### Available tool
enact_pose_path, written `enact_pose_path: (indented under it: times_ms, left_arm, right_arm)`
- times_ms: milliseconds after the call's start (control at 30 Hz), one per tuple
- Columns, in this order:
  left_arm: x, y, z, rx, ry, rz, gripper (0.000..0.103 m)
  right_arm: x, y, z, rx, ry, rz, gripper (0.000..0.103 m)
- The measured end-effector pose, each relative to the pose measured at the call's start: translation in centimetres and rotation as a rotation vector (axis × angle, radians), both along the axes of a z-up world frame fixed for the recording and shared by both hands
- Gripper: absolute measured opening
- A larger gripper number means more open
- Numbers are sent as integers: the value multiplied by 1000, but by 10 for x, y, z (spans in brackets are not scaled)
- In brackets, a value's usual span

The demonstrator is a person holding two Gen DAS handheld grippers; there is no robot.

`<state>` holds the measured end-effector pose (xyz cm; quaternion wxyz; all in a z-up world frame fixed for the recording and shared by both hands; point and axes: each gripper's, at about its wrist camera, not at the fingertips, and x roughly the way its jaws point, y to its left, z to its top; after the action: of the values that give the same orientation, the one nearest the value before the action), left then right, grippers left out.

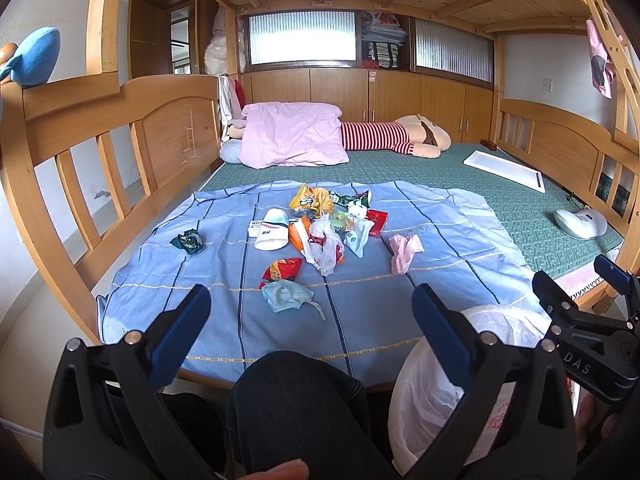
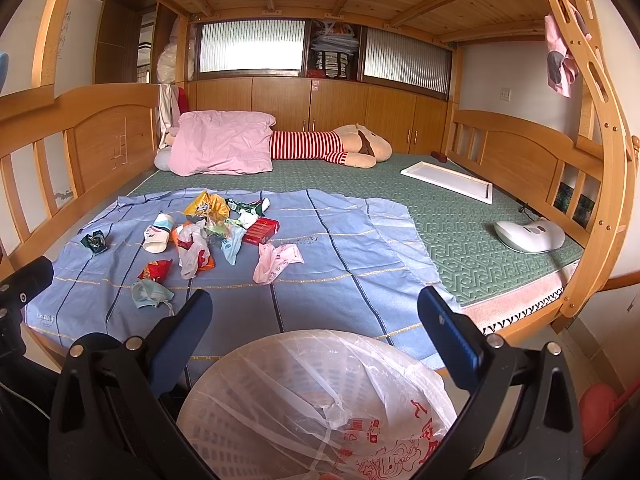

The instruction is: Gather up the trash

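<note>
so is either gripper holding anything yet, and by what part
Nothing is held. The left gripper and right gripper are both open and empty; the trash, like the face mask, lies untouched on the blue sheet.

I am reading "DAS" in pale letters on the black body of the right gripper point(image 1: 576, 362), sitting at four o'clock in my left wrist view. In the right wrist view, at eight o'clock, the blue sheet point(image 2: 320, 280) is showing a faint word near its corner, possibly "Beauty". Red characters are showing on the bin liner point(image 2: 384, 440), unreadable.
</note>
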<state>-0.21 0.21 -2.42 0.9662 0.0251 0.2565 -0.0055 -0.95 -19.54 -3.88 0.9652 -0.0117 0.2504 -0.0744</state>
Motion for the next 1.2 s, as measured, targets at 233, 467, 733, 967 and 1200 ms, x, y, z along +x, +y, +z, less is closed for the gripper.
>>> enact_pose_path:
  times_ms: [233,467,733,967,1200]
  left_arm:
    - [2,1,2,-1,3,0,100]
    - [3,1,2,-2,4,0,100]
    - [2,1,-1,1,6,0,100]
    - [2,1,-1,1,7,0,100]
    - [2,-1,-1,3,10,-1,100]
  right_arm:
    - [0,0,0,-2,2,2,100]
    - [0,0,-1,1,1,1,100]
    - [0,-1,0,3,2,1,100]
    - [0,0,-2,3,4,2,100]
    - [-1,2,-5,5,5,3,100]
